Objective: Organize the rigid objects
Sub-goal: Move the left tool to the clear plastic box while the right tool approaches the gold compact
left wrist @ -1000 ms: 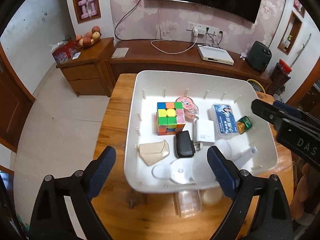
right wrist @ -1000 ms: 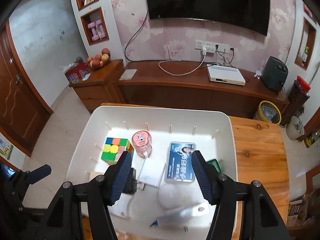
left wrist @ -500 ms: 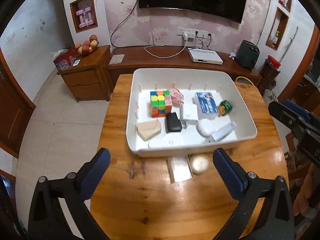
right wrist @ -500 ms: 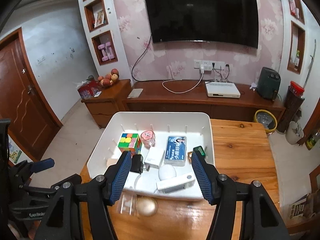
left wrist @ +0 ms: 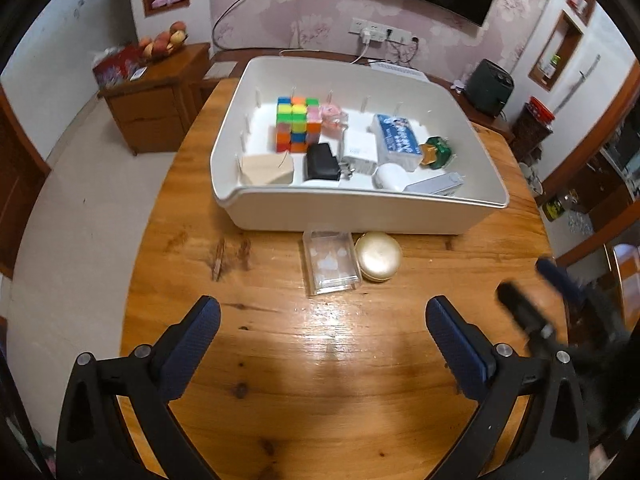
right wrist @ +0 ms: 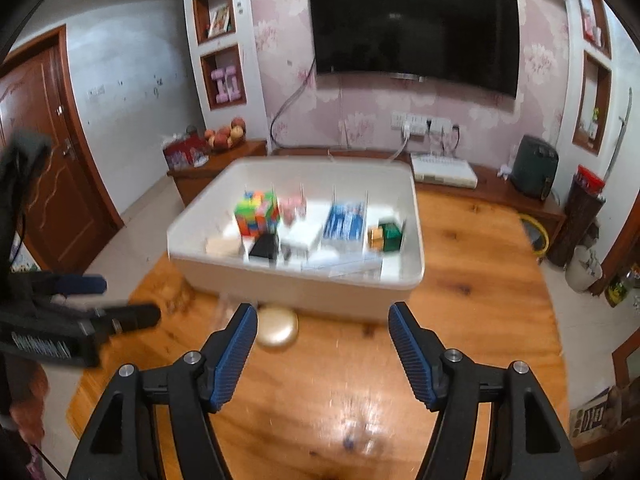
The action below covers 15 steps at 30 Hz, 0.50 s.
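Both grippers have backed away from the white bin (left wrist: 360,216), jaws just widening and empty: left gripper (left wrist: 320,320), right gripper (right wrist: 320,332). The clear box (left wrist: 330,266) and gold compact (left wrist: 378,256) touch, so grabbing one could knock the other.

wooden table (left wrist: 280,360) | white bin (left wrist: 360,216) | clear box (left wrist: 330,266) | gold compact (left wrist: 378,256)
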Motion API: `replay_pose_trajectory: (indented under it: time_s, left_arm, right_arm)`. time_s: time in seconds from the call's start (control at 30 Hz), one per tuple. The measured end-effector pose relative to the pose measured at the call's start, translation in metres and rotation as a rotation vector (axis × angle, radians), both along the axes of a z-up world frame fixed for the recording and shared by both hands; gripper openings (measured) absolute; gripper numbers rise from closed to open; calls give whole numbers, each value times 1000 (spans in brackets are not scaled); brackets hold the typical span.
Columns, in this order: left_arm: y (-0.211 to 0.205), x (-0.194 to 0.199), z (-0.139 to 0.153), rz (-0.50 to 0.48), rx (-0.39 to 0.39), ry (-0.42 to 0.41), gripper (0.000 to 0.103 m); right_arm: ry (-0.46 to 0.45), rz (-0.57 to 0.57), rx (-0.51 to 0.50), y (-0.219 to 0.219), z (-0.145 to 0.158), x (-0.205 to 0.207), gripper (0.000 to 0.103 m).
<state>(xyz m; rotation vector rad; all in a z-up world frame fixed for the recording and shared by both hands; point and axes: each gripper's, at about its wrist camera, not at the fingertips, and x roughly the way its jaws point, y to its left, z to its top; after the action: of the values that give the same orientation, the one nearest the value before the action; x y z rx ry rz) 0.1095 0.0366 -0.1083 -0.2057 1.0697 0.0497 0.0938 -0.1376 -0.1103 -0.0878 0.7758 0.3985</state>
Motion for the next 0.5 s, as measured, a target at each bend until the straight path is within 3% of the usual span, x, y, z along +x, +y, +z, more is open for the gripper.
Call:
replay_pose_trajectory:
  time_s: [0.23, 0.5]
  left_arm:
    - [-1, 9, -37, 85, -18, 29, 102]
    - [-10, 35, -75, 133, 65, 49, 102]
  right_arm:
    - [105, -1, -7, 2, -55, 1, 69]
    - [131, 22, -25, 7, -72, 3, 69]
